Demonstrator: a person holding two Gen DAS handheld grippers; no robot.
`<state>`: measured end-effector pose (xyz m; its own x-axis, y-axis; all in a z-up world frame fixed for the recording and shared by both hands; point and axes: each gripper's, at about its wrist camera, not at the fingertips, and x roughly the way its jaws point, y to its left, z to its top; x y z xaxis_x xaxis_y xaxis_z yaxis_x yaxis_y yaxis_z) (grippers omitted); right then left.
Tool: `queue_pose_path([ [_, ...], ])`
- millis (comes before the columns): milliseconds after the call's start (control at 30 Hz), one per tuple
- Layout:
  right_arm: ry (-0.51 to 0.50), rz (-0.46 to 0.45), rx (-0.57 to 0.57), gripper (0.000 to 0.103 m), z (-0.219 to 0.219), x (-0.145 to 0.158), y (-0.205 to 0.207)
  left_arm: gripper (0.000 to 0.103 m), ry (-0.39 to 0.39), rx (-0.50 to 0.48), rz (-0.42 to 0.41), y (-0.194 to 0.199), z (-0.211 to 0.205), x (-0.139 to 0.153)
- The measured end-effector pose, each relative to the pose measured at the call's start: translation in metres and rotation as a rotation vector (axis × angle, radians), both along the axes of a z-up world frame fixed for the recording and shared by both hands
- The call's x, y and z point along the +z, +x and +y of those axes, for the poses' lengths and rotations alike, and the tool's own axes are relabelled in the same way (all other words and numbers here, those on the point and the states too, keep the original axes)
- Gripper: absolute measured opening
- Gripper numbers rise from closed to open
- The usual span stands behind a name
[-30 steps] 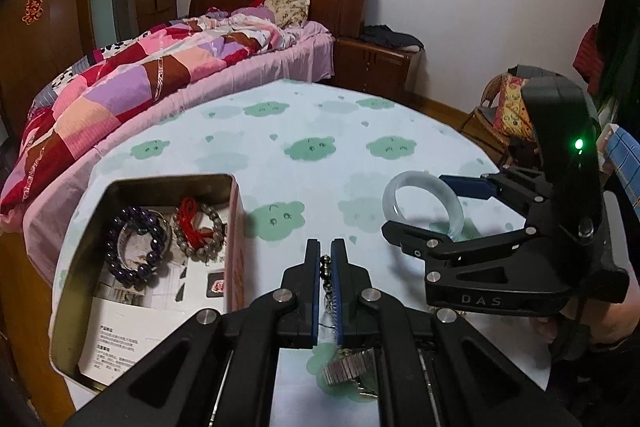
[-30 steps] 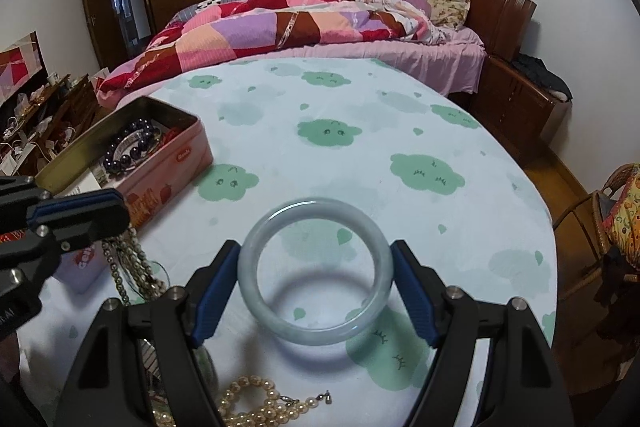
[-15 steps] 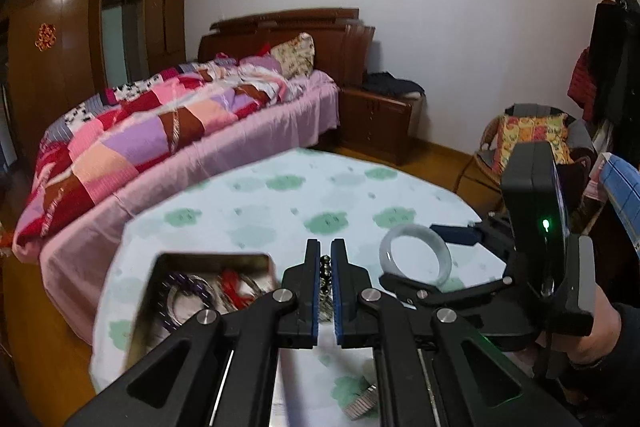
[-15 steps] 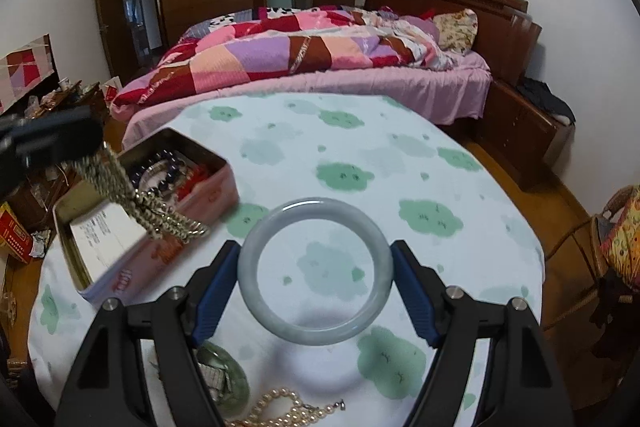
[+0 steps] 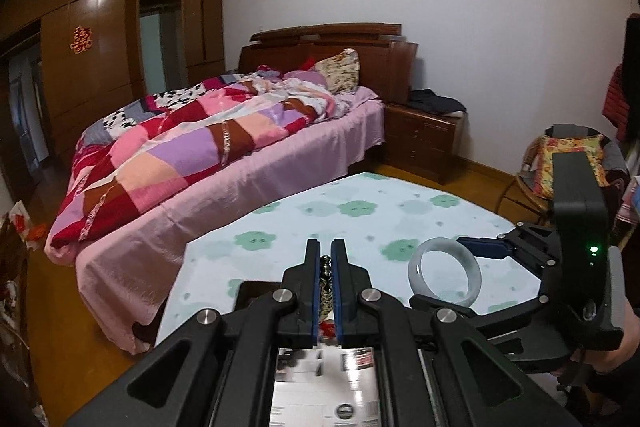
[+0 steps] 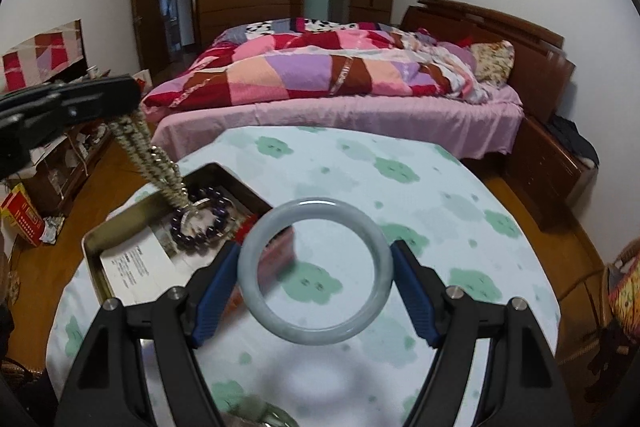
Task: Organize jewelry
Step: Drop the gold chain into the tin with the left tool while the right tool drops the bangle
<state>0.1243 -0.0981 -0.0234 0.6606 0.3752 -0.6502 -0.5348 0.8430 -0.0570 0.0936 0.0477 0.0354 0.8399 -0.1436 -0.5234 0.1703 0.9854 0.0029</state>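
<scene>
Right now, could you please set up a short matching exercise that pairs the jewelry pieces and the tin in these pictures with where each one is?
Things:
1. pale green jade bangle
2. pale beaded chain necklace
3. dark purple bead bracelet
4. open rectangular metal tin

Places:
A. lying inside the tin
B. clamped between the right gripper's blue pads, above the table
C. standing on the cloud-print tablecloth
D. hanging from the shut left gripper over the tin

Pairs: 1-B, 2-D, 3-A, 4-C
</scene>
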Motion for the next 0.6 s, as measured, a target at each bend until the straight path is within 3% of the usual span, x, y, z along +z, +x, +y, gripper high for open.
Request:
queue_pose_path([
  [367, -0.042, 0.013, 0.111, 0.078, 0.063, -0.022, 0.012, 0.004, -0.024, 0.077, 0.084, 0.025, 0.042, -0.038],
  [600, -0.064, 0.058, 0.144, 0.078, 0.08, -0.045, 0.014, 0.004, -0.035, 0.1, 0.145, 0.031, 0.053, -0.064],
])
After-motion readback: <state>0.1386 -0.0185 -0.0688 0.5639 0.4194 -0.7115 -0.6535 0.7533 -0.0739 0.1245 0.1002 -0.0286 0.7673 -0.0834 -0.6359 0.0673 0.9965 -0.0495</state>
